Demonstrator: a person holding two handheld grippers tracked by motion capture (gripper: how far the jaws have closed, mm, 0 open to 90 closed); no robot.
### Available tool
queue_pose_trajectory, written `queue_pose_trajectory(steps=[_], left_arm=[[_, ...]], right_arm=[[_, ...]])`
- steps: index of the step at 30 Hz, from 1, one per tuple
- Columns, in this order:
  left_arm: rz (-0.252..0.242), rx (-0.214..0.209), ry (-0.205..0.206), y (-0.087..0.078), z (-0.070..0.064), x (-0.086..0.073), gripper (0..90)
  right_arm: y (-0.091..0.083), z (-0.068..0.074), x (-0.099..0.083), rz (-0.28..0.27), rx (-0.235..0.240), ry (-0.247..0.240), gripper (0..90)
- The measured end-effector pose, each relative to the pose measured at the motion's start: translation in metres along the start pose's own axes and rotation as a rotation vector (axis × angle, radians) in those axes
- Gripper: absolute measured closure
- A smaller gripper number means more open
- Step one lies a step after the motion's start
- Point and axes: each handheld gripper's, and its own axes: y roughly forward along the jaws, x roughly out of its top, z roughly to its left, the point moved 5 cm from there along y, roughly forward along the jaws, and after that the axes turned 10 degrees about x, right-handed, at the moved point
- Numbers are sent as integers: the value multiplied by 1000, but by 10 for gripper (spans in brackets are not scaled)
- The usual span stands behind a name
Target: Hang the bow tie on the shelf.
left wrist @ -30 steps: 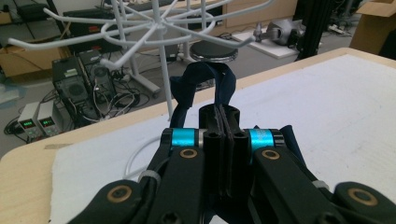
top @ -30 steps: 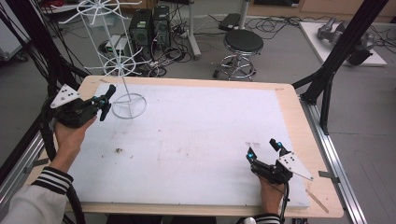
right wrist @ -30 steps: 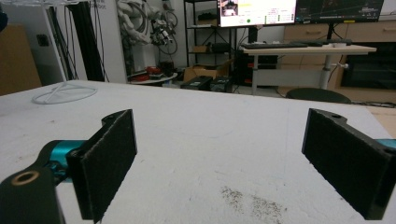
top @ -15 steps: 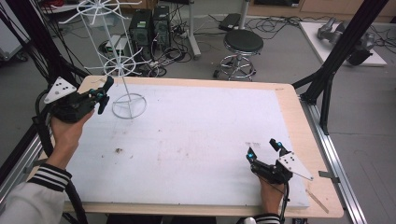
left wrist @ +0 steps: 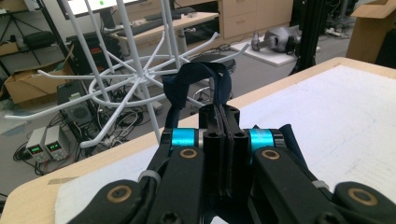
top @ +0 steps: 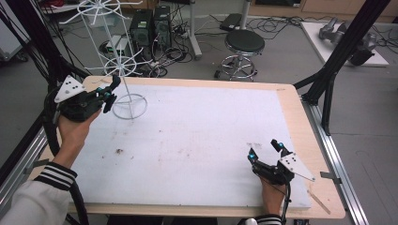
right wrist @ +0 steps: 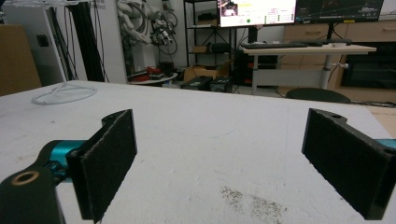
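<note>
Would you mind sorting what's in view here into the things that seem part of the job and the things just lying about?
Part of the job, as it looks:
- left gripper, shut on a dark blue strap
- white wire rack, close ahead of it

Just about:
- right gripper, open, low over the white table mat
- stool, computer towers on the floor

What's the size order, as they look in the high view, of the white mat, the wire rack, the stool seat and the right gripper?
1. white mat
2. wire rack, tall and nearer the camera at its top, which inflates it
3. and 4. stool seat and right gripper: too alike to rank; the stool stands farther off.
</note>
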Motion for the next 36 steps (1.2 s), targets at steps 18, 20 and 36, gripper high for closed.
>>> queue_pose_trajectory(steps=[18,20,36], left_arm=[[39,-9,51,12,-13,-6,881],[47,-9,57,13,-14,-7,881],[75,-7,68,23,-17,-13,881]], right_arm=[[0,0,0,-2,0,2,93],[0,0,0,-2,0,2,93],[0,0,0,-2,0,3,93]])
